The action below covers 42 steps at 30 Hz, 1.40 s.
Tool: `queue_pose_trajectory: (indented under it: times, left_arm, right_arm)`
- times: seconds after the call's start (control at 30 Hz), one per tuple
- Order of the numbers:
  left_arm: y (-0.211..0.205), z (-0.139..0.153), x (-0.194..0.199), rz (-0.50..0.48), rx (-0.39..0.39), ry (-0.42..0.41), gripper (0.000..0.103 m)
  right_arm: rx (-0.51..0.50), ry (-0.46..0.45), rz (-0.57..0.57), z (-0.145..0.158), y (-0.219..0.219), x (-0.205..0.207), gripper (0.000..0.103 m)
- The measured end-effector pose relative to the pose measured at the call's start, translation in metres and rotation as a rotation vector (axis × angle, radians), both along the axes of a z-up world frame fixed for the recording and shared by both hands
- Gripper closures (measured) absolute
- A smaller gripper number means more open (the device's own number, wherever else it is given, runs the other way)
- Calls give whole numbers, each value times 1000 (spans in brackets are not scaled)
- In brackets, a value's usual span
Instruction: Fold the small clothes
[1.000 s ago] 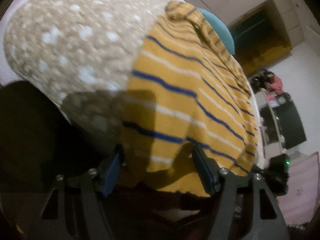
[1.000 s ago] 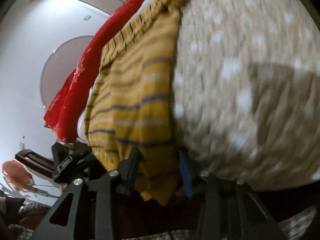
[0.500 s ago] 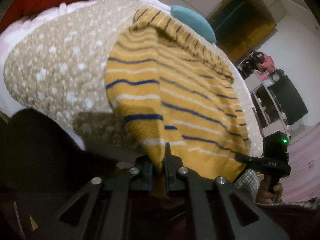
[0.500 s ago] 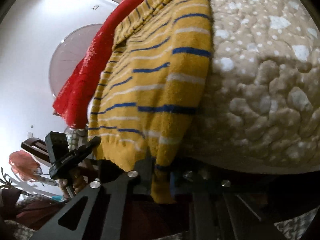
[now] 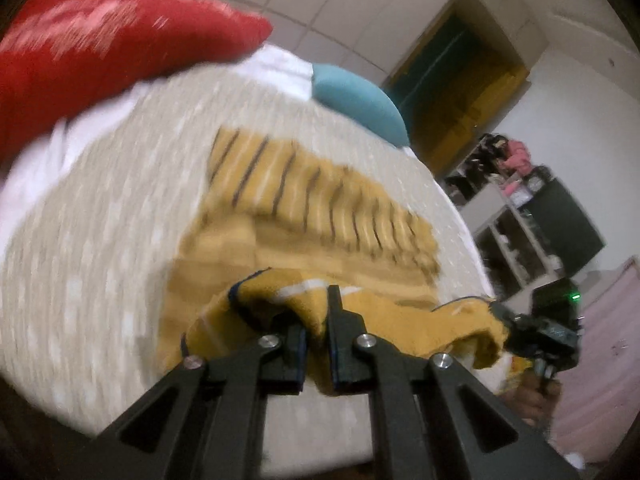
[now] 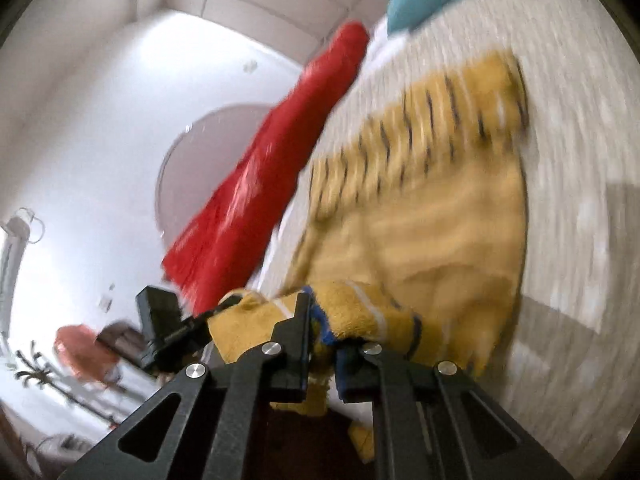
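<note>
A yellow sweater (image 5: 320,216) with dark blue and white stripes lies on the beige dotted blanket (image 5: 100,240) of a bed. My left gripper (image 5: 316,320) is shut on its near hem, which is lifted and curled over the body of the sweater. In the right wrist view my right gripper (image 6: 322,332) is shut on the same raised hem of the sweater (image 6: 432,216), further along the edge. Each gripper shows in the other's view: the right gripper (image 5: 500,316) at the hem's right end, the left gripper (image 6: 212,316) at its left end. Both views are blurred.
A red pillow (image 5: 100,40) and a teal pillow (image 5: 360,104) lie at the far end of the bed. White sheet (image 5: 36,168) shows past the blanket. Shelves and a dark cabinet (image 5: 560,220) stand to the right of the bed.
Both grippers went from open around the sweater's near hem to shut on it. They then rose and carried the hem up and over the sweater, toward its far end.
</note>
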<state>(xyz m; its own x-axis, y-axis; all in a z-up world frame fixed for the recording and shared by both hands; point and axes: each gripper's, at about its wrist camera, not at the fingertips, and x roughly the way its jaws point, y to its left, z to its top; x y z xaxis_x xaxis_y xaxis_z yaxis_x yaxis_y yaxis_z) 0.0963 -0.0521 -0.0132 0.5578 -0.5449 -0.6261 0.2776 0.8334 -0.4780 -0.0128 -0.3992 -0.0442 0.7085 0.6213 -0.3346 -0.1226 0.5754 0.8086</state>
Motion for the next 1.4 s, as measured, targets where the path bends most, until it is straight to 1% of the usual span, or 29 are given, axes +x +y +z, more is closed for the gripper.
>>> queue_pose_trajectory:
  times: [0.1,0.17,0.2,0.27,0.33,0.37,0.4,0.43,0.47,0.5,0.53,0.57,0.6,0.63,0.67,0.7,0.73,0.83,0.87,0.93,1.0,1.07,1.17,1.2,1.23,1.27,1.3,1.33,1.4]
  left_arm:
    - [-26,6,62,7,75,-1,95]
    - [-42,3,107,30,137,12,95]
    - [-47,1,124,36,147,30,95]
    - [-53,-9,163,40,152,95,95]
    - [-53,-19,190,63,99,152,94]
    - [-49,-23,204,74,42,182,94]
    - [-46,-26,211,82,4,197,89]
    - [-41,-27,219,83,-50,212,86]
    - [-39,-27,223,82,-89,221,80]
    - [-35,-28,228,84,-140,229,70]
    - [-32,-28,230,86,-177,233,64]
    - [-27,-26,233,92,-227,226,52]
    - [-24,-24,235,105,-244,212,41]
    - [-21,-22,237,120,-253,199,36]
    - [-15,-21,238,138,-267,193,32]
    - [-12,-21,240,143,-273,195,32]
    - [-9,-21,241,141,-263,201,32]
    - [-5,-20,233,121,-167,193,32]
    - [-4,-21,225,108,-118,187,32]
    - [-3,-21,213,86,-47,176,32]
    - [1,-24,195,54,8,152,32]
    - [5,-27,172,26,76,115,32]
    - [6,-41,145,-25,151,90,31]
    - [4,-49,138,-44,179,99,31]
    - [1,-56,134,-59,215,114,32]
    - [-2,-67,131,-68,296,146,49]
    - [-3,-72,130,-61,356,161,75]
    - [-1,-74,129,-49,395,164,77]
    - [15,-63,127,15,392,149,77]
  right_arm:
    - [-11,2,-50,7,-18,49,92]
    - [-30,24,-84,6,-29,80,92]
    - [-29,43,-98,3,-37,97,92]
    - [-9,78,-113,-6,-49,123,90]
    - [37,122,-143,-16,-60,149,89]
    - [91,146,-160,-26,-70,162,89]
    - [117,155,-171,-30,-75,167,88]
    - [151,165,-190,-35,-82,174,84]
    - [177,171,-208,-40,-89,180,80]
    - [196,171,-228,-42,-95,183,68]
    - [229,165,-266,-44,-103,186,50]
    - [262,157,-299,-46,-111,188,45]
    - [282,154,-319,-48,-117,190,38]
    - [297,157,-343,-49,-123,192,33]
    - [289,172,-372,-50,-129,196,32]
    - [276,181,-381,-50,-132,197,32]
    - [248,190,-387,-47,-133,198,32]
    - [114,177,-353,-31,-127,194,32]
    - [34,167,-330,-22,-121,189,32]
    - [-134,158,-286,-9,-107,174,32]
    - [-250,156,-245,-2,-90,159,32]
    - [-362,157,-204,1,-69,137,32]
    - [-479,168,-156,-12,-40,100,32]
    - [-502,171,-145,-19,-36,91,35]
    - [-526,182,-124,-28,-30,83,44]
    - [-532,206,-108,-37,-28,77,82]
    - [-526,236,-112,-46,-31,75,97]
    - [-504,254,-151,-49,-43,71,97]
    - [-435,271,-242,-51,-71,65,98]
